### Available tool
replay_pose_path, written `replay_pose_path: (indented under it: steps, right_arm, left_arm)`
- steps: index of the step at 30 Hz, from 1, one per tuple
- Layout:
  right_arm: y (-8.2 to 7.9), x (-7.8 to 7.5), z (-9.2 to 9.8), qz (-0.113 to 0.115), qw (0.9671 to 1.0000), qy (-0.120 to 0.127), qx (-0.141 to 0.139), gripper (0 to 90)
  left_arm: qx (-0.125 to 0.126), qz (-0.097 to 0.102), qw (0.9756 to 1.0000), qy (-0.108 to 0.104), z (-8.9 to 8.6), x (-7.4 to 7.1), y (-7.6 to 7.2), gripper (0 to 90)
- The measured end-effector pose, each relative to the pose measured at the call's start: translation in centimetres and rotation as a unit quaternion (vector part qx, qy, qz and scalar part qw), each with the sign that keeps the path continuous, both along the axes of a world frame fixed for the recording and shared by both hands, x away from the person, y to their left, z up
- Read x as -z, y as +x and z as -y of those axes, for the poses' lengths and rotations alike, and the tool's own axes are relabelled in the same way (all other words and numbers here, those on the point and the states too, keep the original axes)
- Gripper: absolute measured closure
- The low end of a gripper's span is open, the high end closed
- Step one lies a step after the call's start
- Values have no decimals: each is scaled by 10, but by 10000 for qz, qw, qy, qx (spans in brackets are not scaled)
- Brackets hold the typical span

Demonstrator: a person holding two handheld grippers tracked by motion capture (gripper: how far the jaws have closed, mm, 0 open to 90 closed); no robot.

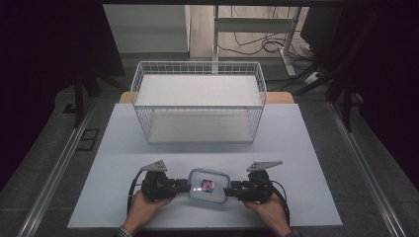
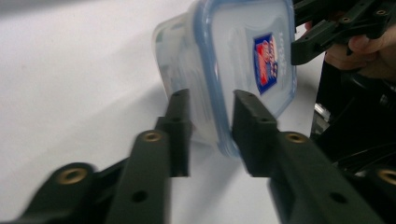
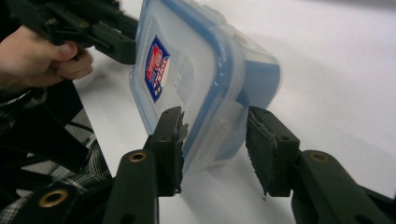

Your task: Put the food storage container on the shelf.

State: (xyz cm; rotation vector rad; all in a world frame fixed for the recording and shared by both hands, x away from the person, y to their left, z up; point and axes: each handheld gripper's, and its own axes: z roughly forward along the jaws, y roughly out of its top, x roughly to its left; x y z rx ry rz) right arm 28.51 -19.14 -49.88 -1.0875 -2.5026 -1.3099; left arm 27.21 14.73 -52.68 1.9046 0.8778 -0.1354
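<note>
**Container flanked from both ends, basket not yet loaded**

The white tabletop [image 1: 296, 133] carries a white wire basket [image 1: 197, 101] at its far side, and nothing lies inside that basket yet. Well in front of the basket, near the person's edge, sits the clear lidded container [image 1: 208, 185] with a blue rim and a red-and-blue label on its lid.

The left tongs [image 1: 184, 185] come at the container from the end on the basket's left side; in the left gripper view the two jaws straddle the lid edge [image 2: 219, 116], close against it on both sides, though I cannot tell whether they press it. The right tongs [image 1: 228, 189] meet the opposite end, and their jaws stand apart around the container's corner [image 3: 219, 140], the outer jaw with a clear gap.

My reading: the approach is done, the grip is only half made (the right side looks loose), and the lift and the carry to the basket remain.
</note>
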Motion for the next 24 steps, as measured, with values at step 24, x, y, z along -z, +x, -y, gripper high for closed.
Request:
replay_pose_path:
  steps: [24]
  right_arm:
    - [1,3,-2,-196,9991,271,256,582]
  left_arm:
    - [-10,-220,9995,-211,-4,2,2,668]
